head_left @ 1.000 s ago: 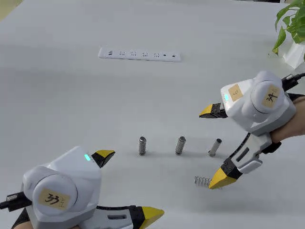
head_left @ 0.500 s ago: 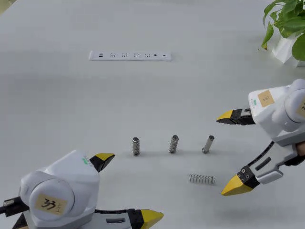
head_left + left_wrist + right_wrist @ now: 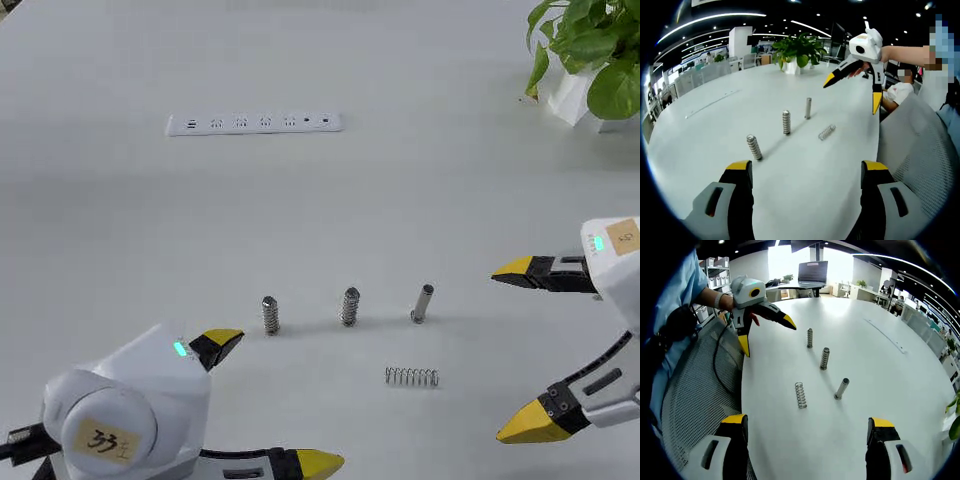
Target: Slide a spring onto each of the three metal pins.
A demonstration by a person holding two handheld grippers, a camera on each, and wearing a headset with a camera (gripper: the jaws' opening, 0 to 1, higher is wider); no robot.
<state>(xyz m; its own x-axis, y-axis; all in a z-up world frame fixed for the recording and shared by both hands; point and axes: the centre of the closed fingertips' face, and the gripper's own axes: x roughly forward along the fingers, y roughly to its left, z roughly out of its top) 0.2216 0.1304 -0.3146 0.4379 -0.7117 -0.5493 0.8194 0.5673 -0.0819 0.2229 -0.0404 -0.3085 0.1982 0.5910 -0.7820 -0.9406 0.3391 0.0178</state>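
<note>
your yellow-tipped left gripper (image 3: pixel 272 402) and right gripper (image 3: pixel 515 350) gape wide, empty; loose coiled steel spring (image 3: pixel 412 376) lies six o'clock of the bare grey metal pin (image 3: pixel 423 302) (last unsprung), awaiting pickup.

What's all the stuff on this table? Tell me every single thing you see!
table: one, pale grey, under everything
pins wearing springs: two, silver, standing at the left and middle of the row
bare pin: one, silver, standing at the right end of the row
loose spring: one, silver, lying flat just in front of the bare pin
power strip: one, white, far back on the table
potted plant: one, green leaves in a white pot, far right corner
left gripper: one, white with yellow-tipped black jaws, near left, open and empty
right gripper: one, same colours, at the right, open and empty
sleeve: one, light blue, on the person's arm
</note>
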